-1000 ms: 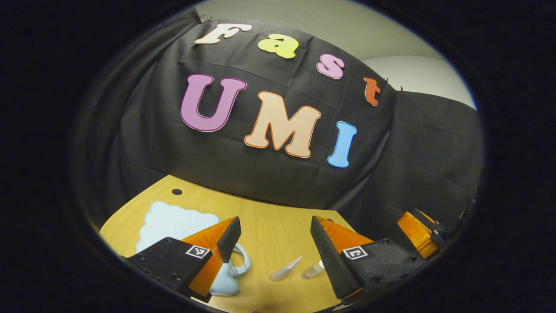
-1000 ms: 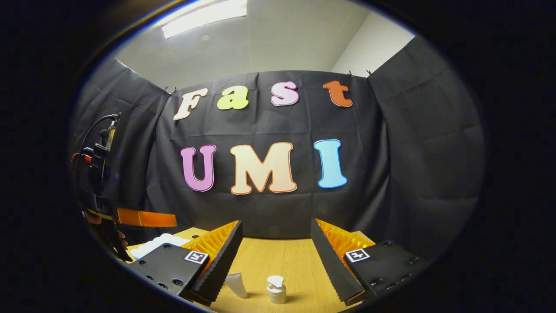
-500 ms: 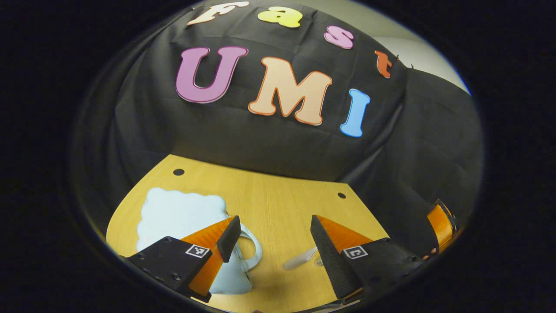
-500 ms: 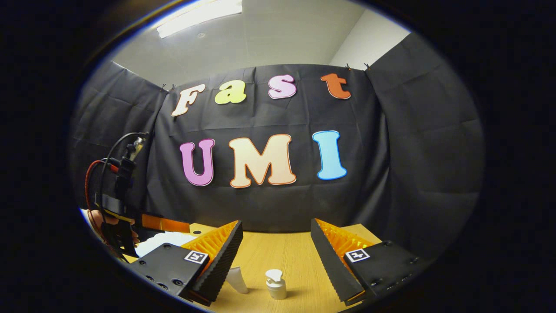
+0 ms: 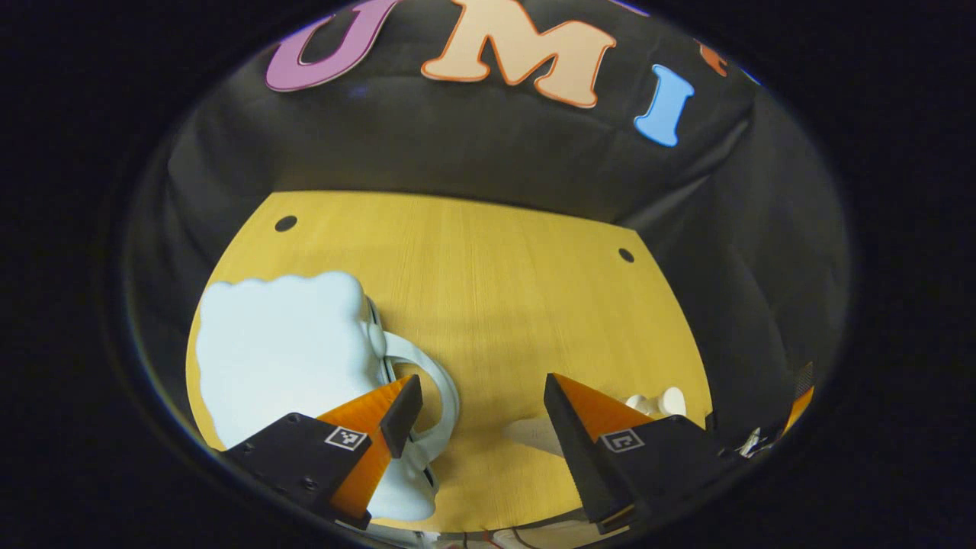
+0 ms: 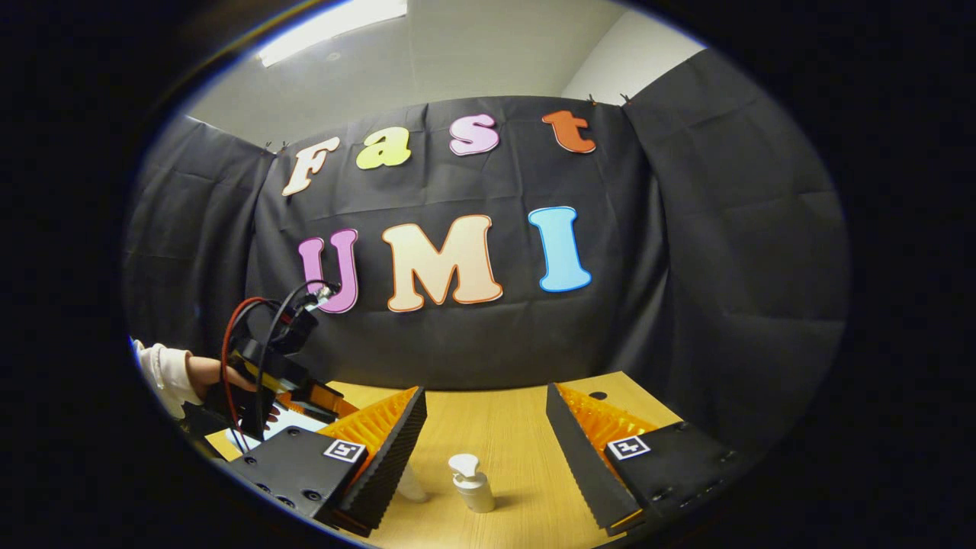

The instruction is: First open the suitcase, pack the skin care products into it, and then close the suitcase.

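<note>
Left hand-held gripper (image 5: 476, 404) wide open above pale suitcase (image 5: 282, 351) | right hand-held gripper (image 6: 484, 423) open, empty, over pump bottle (image 6: 471, 482) on counter (image 5: 496, 305)

Left gripper view tilts down over the table (image 5: 488, 290); right gripper view faces level across it.

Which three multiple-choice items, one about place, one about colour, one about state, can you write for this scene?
1. Where does the pump bottle stand?
A. on the wooden table
B. on the suitcase
C. in a gripper

2. What colour is the suitcase?
A. red
B. pale blue
C. black

3. How is the left gripper?
A. shut on the handle
B. shut on nothing
C. open

Answers: 1 A, it stands upright on the wood between the right gripper's open fingers; 2 B, its shell is pale blue; 3 C, its fingers stand apart above the handle.
</note>
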Action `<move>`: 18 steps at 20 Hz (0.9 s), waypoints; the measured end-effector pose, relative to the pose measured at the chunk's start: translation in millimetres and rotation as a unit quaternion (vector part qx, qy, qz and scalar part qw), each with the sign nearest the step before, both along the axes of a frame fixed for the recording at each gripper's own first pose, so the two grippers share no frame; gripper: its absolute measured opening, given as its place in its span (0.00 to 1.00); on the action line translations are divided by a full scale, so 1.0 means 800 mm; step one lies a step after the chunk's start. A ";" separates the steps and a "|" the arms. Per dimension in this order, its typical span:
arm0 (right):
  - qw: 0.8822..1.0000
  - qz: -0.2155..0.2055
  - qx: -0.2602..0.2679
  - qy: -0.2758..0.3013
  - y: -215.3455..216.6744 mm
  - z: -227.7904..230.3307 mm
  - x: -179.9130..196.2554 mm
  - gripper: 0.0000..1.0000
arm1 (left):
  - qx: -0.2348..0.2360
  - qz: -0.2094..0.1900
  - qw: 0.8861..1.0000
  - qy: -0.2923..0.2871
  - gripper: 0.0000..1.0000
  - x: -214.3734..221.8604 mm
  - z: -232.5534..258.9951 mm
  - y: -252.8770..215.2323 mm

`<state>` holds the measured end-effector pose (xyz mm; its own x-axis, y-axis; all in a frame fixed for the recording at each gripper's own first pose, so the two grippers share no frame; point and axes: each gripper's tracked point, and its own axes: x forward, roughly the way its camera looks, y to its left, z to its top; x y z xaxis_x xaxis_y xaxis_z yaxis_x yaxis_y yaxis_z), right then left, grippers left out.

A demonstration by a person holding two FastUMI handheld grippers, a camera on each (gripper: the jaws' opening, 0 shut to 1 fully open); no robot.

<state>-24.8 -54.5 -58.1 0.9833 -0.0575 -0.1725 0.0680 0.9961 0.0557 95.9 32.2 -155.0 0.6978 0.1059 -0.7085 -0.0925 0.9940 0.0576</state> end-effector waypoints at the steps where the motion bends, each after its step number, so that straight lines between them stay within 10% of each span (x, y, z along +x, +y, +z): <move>1: 1.000 -0.002 -0.002 0.001 -0.002 -0.001 0.000 0.99 | -0.005 0.006 1.000 0.019 0.95 0.003 -0.012 -0.001; 13: 1.000 -0.007 -0.006 0.002 -0.029 -0.004 -0.004 0.98 | 0.034 0.074 0.981 0.177 0.87 0.035 -0.098 0.042; 18: 1.000 -0.017 -0.002 0.002 -0.045 -0.005 -0.005 0.98 | 0.056 0.081 0.972 0.215 0.67 0.039 -0.118 0.058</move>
